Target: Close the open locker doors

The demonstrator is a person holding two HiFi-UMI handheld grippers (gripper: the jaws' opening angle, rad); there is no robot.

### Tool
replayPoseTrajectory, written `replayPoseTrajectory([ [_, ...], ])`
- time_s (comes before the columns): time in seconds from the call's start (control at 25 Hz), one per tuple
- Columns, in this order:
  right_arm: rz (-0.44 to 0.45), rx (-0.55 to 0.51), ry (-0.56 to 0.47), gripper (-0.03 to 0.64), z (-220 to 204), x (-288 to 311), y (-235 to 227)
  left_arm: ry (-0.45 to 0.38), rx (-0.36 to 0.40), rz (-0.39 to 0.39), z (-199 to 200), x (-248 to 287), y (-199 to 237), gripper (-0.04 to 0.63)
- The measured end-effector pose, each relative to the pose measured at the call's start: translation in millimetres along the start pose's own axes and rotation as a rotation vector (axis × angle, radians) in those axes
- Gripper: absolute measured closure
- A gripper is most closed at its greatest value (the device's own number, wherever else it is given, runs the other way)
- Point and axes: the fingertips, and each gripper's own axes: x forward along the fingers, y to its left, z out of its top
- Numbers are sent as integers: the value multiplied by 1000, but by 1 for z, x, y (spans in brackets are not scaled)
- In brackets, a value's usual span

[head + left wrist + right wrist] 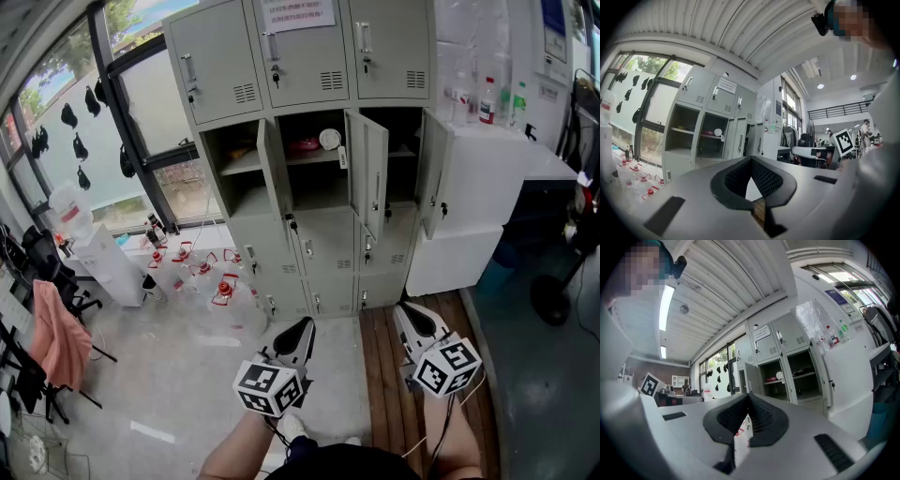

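Now in the tongs: nothing. We read the left gripper (304,323) and the right gripper (402,309) alike as pressed together, tip to tip, pinching no object.
Task's thing: three open doors in the middle row of the grey locker bank (323,248): left door (275,173), middle door (368,183) and right door (435,178).
Attitude of doors: each stands upright on its long axis and is swung out towards us. We judge them hinged on the right edge, going by the handles on the shut doors above.
Bearing from tongs: ahead of both grippers and well apart; neither gripper touches anything.
Nearer hand: we place the left gripper roughly in line with the left door, and the right gripper between the middle door and the right door.
Coming move, as we judge it: step closer, then press each free edge leftwards and back into its frame.
Progress: none of the three is shut yet.
Also noted: red-capped jugs (223,291) on the floor left of the lockers; a white cabinet (487,173) just beside the right door.
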Motion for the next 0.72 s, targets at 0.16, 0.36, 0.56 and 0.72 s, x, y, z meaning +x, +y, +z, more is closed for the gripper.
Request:
replayPoseTrajectory([
  [0.16, 2, 2, 1, 615, -2, 0, 0, 0, -1, 0, -1, 0, 0, 583],
  [0.36, 2, 7, 0, 615, -1, 2, 1, 2, -3, 0, 0, 1, 1, 583],
  [0.56, 12, 23, -8, 611, -1, 7, 2, 6, 11, 11, -1, 2, 6, 583],
  [0.72, 48, 44, -7, 550, -5, 15, 8, 24, 7, 7, -5, 5, 13, 581],
])
